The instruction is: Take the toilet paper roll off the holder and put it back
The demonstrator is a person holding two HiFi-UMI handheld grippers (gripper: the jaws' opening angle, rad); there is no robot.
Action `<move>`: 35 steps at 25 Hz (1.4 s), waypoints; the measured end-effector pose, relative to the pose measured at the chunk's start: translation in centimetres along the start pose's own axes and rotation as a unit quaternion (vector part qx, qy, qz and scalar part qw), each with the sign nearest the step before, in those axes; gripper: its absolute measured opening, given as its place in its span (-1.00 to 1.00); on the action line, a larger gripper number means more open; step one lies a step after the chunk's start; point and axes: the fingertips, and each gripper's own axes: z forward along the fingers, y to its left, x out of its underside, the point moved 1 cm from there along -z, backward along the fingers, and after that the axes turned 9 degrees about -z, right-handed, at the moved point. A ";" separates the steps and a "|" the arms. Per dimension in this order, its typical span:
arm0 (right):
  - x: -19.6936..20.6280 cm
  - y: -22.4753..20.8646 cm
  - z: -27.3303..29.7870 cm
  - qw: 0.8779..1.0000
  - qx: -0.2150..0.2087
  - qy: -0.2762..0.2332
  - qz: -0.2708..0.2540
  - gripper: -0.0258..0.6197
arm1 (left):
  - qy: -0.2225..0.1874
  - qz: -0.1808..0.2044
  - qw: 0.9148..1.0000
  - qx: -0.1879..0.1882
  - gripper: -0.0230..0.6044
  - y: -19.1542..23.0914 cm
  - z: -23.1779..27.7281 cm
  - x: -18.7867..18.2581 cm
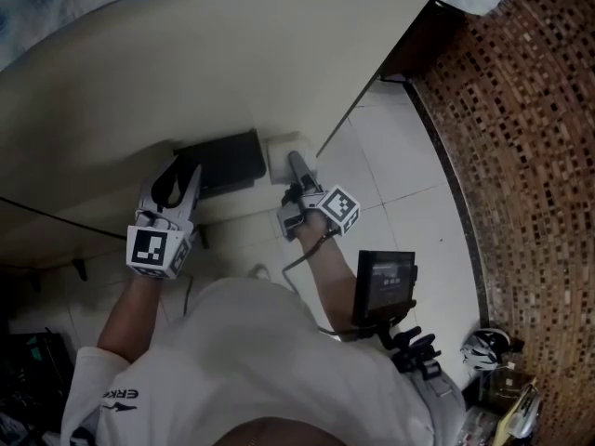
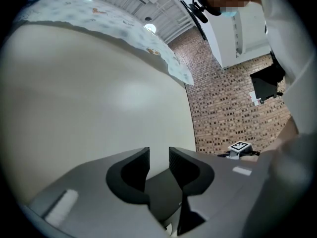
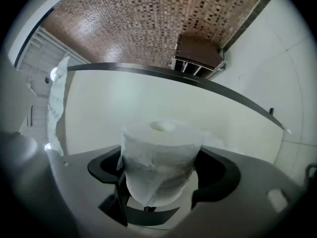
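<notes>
The white toilet paper roll (image 3: pixel 161 157) stands on end between the jaws of my right gripper (image 3: pixel 161 170), which is shut on it. From the head view the roll (image 1: pixel 279 147) sits at the right end of the dark holder (image 1: pixel 223 163) on the beige wall, with the right gripper (image 1: pixel 296 163) behind it. My left gripper (image 1: pixel 181 179) hovers at the holder's left end. Its jaws stand a little apart, open, with nothing between them; in its own view the left gripper (image 2: pixel 158 157) faces bare wall.
The beige partition wall (image 1: pixel 186 72) fills the upper left. A white tiled floor (image 1: pixel 400 175) runs to a brown mosaic wall (image 1: pixel 530 156) on the right. A dark device (image 1: pixel 386 282) hangs at the person's waist. The right gripper's marker cube (image 2: pixel 240 147) shows in the left gripper view.
</notes>
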 end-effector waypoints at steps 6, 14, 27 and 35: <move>1.1 -1.3 -0.1 1.000 0.009 0.006 0.018 0.44 | -0.005 -0.019 0.999 -0.043 -0.69 1.7 -2.1 0.2; 1.3 -1.9 -0.1 1.000 0.018 0.007 0.019 0.44 | 0.025 -0.043 0.993 -0.110 -0.92 4.3 -5.4 4.5; 1.5 -3.1 -0.2 0.999 0.038 0.015 0.011 0.44 | 0.194 0.083 0.976 -0.052 -0.92 3.5 -5.1 18.2; 1.6 -3.4 -0.1 0.999 0.041 0.018 0.007 0.44 | 0.238 0.146 0.959 0.038 -0.39 1.4 -2.9 21.0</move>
